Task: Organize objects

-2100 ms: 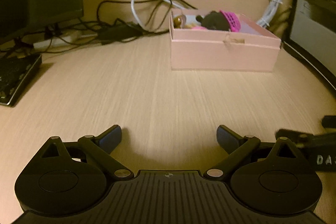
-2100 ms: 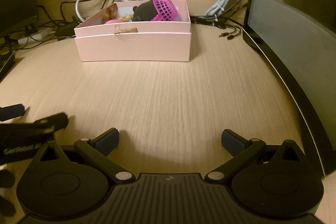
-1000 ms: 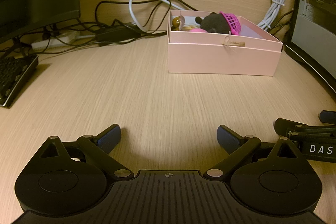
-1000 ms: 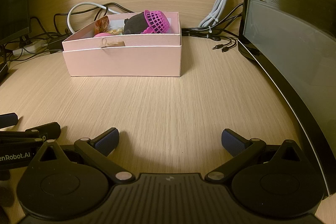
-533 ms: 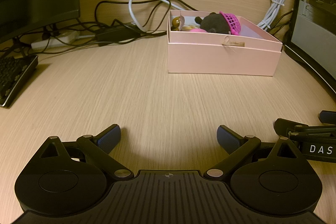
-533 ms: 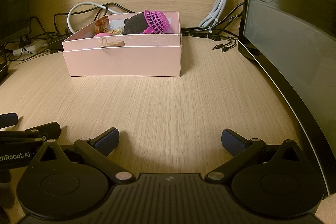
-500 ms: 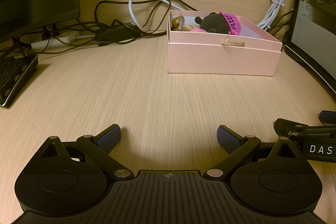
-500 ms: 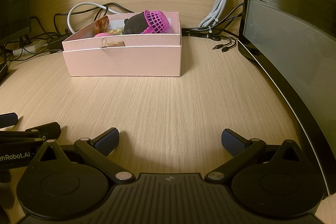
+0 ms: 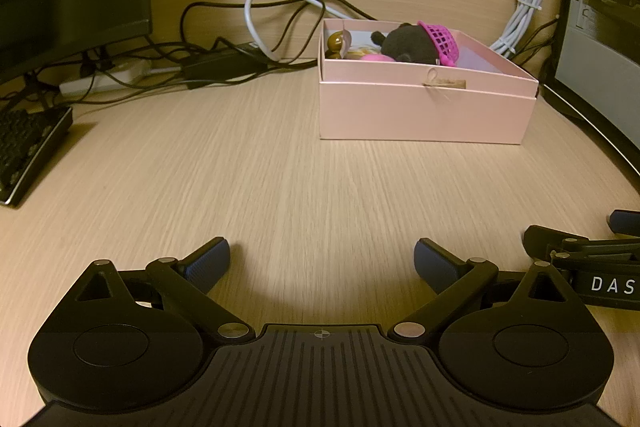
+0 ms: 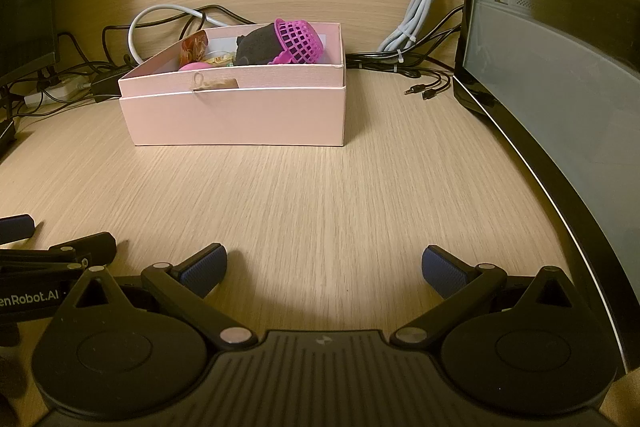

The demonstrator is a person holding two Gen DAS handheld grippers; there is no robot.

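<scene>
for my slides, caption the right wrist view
Open right claw faces a pink box of toys on the desk.

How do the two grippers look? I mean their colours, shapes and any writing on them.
Both are matte black. The left gripper and right gripper each have two angled link arms with silver pivot pins, blue textured fingertips, round discs either side and a ribbed centre. White lettering shows on their sides: "DAS" and "enRobot.AI", both cut off.

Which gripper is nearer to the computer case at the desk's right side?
Right. The right gripper hovers open beside the computer case, at its right; the left gripper, also open, sits farther left, past it.
</scene>
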